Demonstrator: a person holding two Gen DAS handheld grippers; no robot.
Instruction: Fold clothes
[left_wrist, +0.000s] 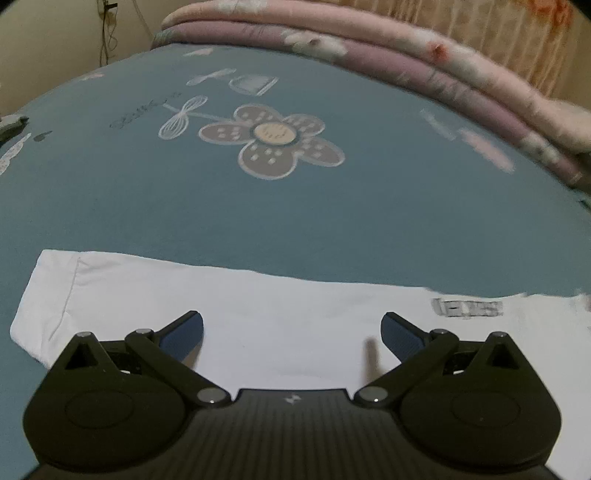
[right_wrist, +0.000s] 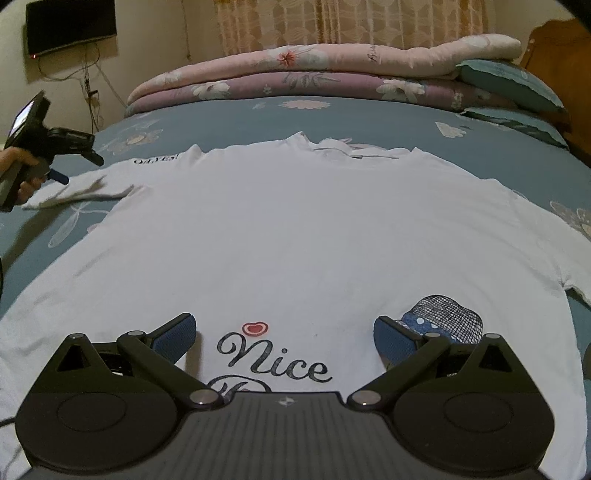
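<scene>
A white T-shirt (right_wrist: 295, 229) lies spread flat on the blue bedsheet (right_wrist: 369, 118), front up, with a "Nice" print and a hat drawing near its lower part. My right gripper (right_wrist: 284, 341) hovers open just over that print, nothing between its fingers. In the left wrist view my left gripper (left_wrist: 291, 336) stands open above the shirt's left sleeve (left_wrist: 122, 295), holding nothing. The left gripper (right_wrist: 79, 162) also shows at the far left of the right wrist view, held by a hand over the same sleeve.
Folded pink and purple floral quilts (right_wrist: 295, 77) are stacked along the far side of the bed, with teal pillows (right_wrist: 509, 85) at the right. A dark screen (right_wrist: 70, 24) hangs on the wall at left. The bedsheet (left_wrist: 295, 206) beyond the sleeve bears a flower pattern.
</scene>
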